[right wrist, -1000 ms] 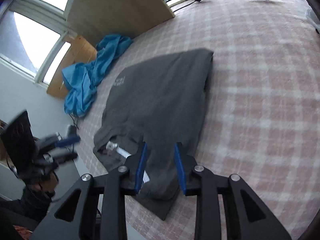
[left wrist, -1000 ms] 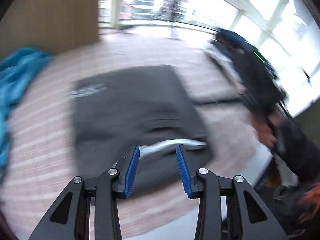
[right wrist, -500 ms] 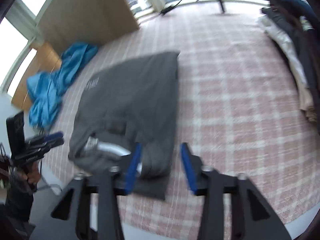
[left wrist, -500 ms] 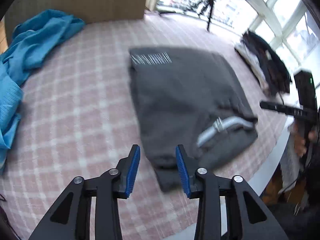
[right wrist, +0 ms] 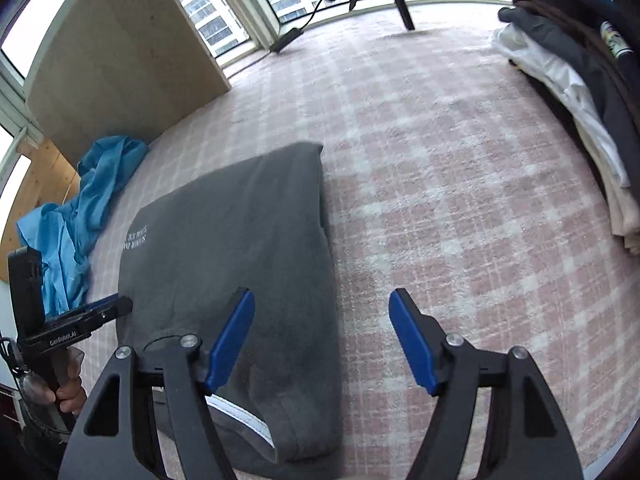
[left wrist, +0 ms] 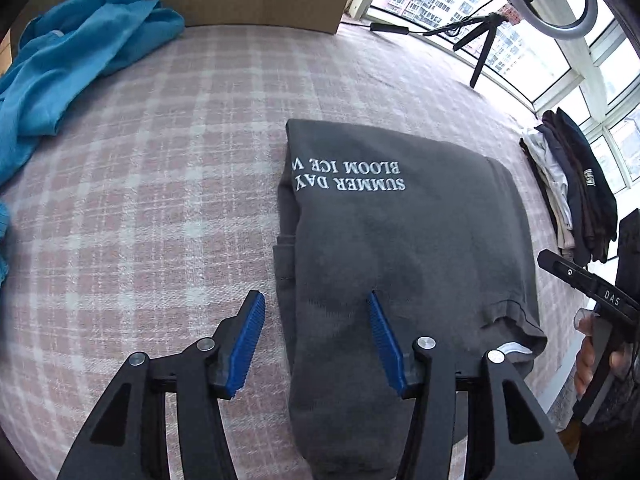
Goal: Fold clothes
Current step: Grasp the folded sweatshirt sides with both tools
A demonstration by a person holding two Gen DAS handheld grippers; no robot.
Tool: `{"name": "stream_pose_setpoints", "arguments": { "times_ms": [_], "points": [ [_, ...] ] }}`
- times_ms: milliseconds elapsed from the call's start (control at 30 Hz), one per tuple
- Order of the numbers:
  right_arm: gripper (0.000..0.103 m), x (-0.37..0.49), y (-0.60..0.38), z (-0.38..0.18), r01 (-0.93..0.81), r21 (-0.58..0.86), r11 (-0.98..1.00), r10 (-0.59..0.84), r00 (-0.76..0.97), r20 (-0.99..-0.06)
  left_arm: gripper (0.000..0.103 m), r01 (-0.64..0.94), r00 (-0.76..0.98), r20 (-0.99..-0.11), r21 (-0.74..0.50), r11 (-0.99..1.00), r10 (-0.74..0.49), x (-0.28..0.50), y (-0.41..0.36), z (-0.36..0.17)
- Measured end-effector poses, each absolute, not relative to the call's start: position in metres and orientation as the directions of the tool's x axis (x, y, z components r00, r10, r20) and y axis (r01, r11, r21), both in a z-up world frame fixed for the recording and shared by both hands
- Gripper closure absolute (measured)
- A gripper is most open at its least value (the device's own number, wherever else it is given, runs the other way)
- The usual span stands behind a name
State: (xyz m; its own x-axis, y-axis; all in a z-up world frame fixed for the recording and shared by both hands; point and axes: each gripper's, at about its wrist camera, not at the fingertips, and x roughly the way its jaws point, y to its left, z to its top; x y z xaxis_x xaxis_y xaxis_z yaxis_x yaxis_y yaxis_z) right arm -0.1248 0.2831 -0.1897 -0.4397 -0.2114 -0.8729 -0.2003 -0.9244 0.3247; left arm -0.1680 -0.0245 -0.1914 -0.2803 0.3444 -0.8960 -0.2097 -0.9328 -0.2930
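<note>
Grey T-shirt (left wrist: pixel 404 240) lies on the pink checked cover (left wrist: pixel 160 200) as a tidy rectangle, its sides turned under and its white lettering facing up. It looks already folded down, though whether another fold is meant I cannot tell. The cloth looks soft, light and limp, so it would sag and slide out of shape if lifted by one point; I judge the doubled edges and corners nearest the grippers to be the firmest places to pinch, one at each side, so that all layers come up together. A pale strip at the near hem (right wrist: pixel 240 416) peeks from under the top layer.

Left gripper (left wrist: pixel 316 340) hangs above the shirt's near left edge, jaws spread wide, with nothing between them. Right gripper (right wrist: pixel 322 340) hangs above the shirt's near right edge, jaws likewise wide apart and holding nothing. Whether either touches the cloth cannot be told.

Beyond the shirt's left side a blue garment (left wrist: pixel 72 64) lies crumpled; beyond its right side sits a stack of folded clothes (left wrist: pixel 572 188).
</note>
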Motion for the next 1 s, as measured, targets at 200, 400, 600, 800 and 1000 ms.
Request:
{"name": "stream_pose_setpoints", "arguments": {
  "times_ms": [200,400,600,800,1000],
  "points": [
    [0.029,-0.126,0.264,-0.203,-0.146,0.211,-0.966,-0.140,-0.391,-0.910,0.047,-0.218,-0.259,-0.903,-0.292,-0.931,0.344,-0.169,-0.020,-0.200],
    [0.029,-0.133,0.252,-0.207,-0.117,0.121,-0.986,-0.072,-0.356,-0.932,0.039,-0.255,-0.266,-0.913,-0.243,-0.936,0.310,-0.164,-0.005,-0.201],
    [0.039,-0.125,0.246,-0.208,-0.059,0.103,-0.993,-0.070,-0.410,-0.909,0.045,-0.296,-0.281,-0.922,-0.182,-0.938,0.268,-0.157,0.012,-0.200],
    [0.060,-0.124,0.237,-0.204,-0.014,0.140,-0.990,-0.122,-0.404,-0.906,0.059,-0.330,-0.287,-0.924,-0.155,-0.931,0.255,-0.151,0.025,-0.199],
    [0.080,-0.129,0.234,-0.203,0.014,0.188,-0.982,-0.179,-0.389,-0.904,0.073,-0.344,-0.302,-0.902,-0.200,-0.917,0.310,-0.145,0.021,-0.199]
  ]
}}
